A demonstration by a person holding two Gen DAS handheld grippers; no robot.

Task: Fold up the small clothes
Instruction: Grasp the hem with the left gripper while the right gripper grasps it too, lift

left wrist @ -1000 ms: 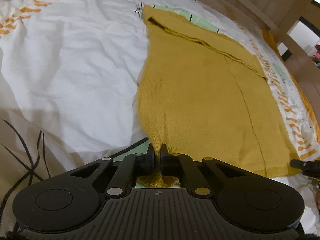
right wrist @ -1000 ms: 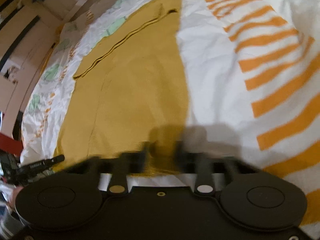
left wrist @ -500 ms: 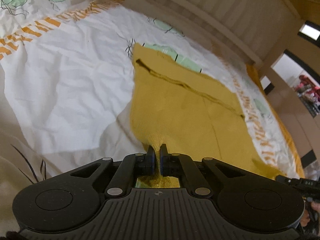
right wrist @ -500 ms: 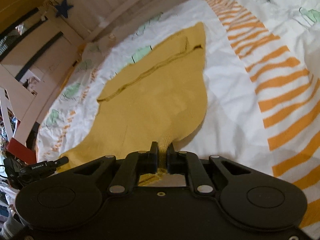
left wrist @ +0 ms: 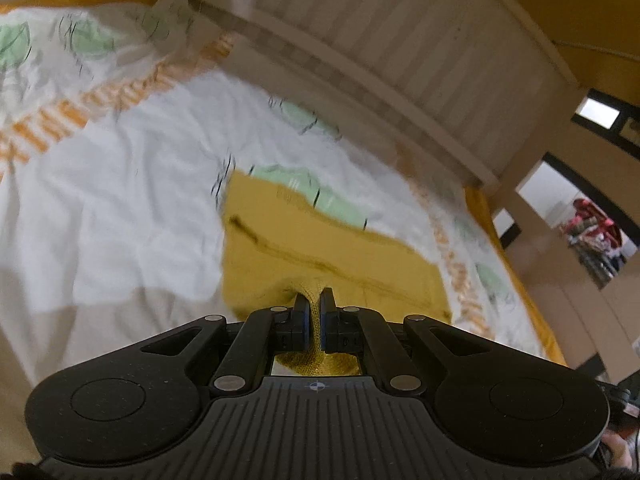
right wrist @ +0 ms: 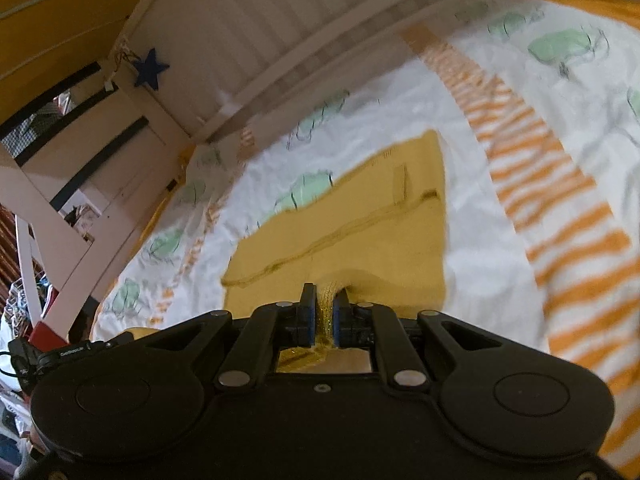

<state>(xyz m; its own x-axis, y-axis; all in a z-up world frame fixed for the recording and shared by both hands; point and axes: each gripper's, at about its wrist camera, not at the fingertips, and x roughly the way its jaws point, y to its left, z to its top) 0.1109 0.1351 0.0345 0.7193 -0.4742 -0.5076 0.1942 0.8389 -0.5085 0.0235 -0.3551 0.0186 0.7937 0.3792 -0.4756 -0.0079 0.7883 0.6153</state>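
Both tongs, left gripper (left wrist: 314,312) & right gripper (right wrist: 324,312), pinch the near edge of the yellow top (left wrist: 280,256), rest lies flat on the far side

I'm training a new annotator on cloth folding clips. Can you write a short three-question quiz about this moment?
1. True or false: the left gripper is shut on the mustard-yellow knit garment.
2. Which holds the garment's near edge? A) the left gripper only B) the right gripper only C) both
3. Fill in: the garment's far part lies on the white bedsheet with orange stripes and green prints in front of a white slatted ____.

Key: 1 true; 2 C; 3 bed frame.
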